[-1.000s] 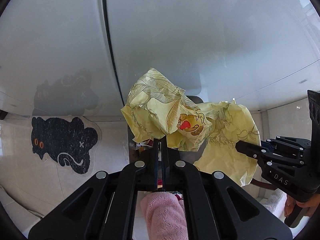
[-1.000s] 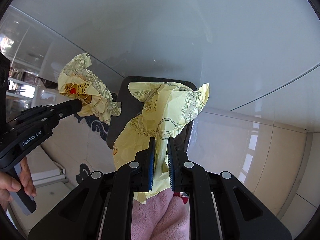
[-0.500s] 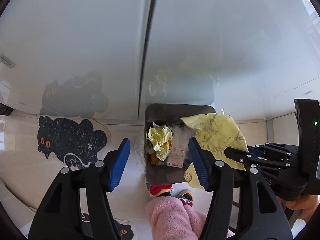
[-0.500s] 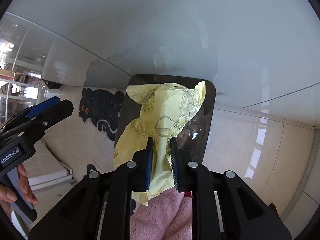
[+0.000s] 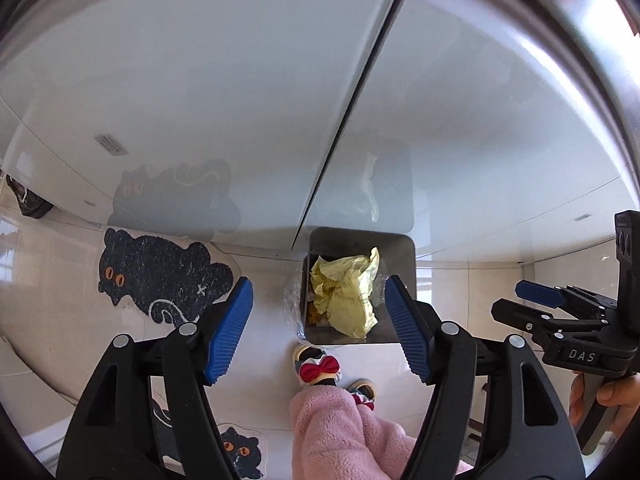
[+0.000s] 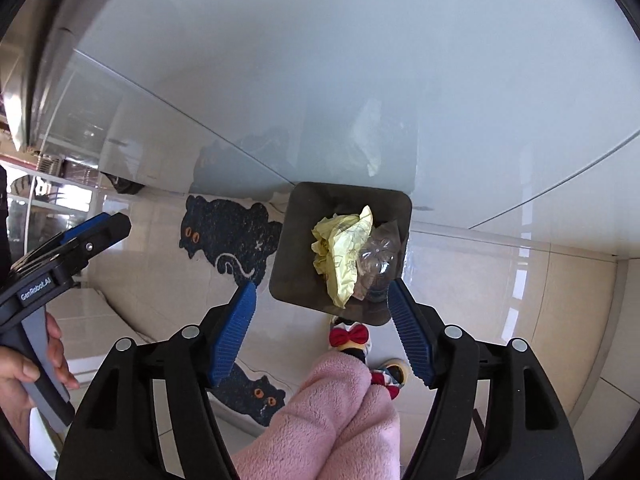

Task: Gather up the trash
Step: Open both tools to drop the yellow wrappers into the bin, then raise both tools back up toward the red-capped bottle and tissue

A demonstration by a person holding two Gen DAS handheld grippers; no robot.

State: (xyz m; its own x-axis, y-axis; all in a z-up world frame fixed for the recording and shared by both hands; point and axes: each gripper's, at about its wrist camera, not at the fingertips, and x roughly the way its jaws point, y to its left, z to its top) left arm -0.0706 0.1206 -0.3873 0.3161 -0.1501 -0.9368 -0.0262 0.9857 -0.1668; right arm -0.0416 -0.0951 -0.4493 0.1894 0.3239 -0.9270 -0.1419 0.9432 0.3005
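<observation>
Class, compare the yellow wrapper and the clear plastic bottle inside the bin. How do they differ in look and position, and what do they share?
The yellow wrapper is opaque, printed paper crumpled into folds; the clear plastic bottle is see-through and rounded. In the right wrist view the wrapper fills the middle of the bin, while the bottle sits to its right against the wall. Both lie in the bin, touching each other, and neither is held by tongs.

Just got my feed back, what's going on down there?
A person holds a gripper in each hand above a dark bin on the floor. The left gripper and right gripper are both opening, nothing between their jaws. Crumpled yellow wrappers lie in the bin beside a clear plastic bottle.
</observation>
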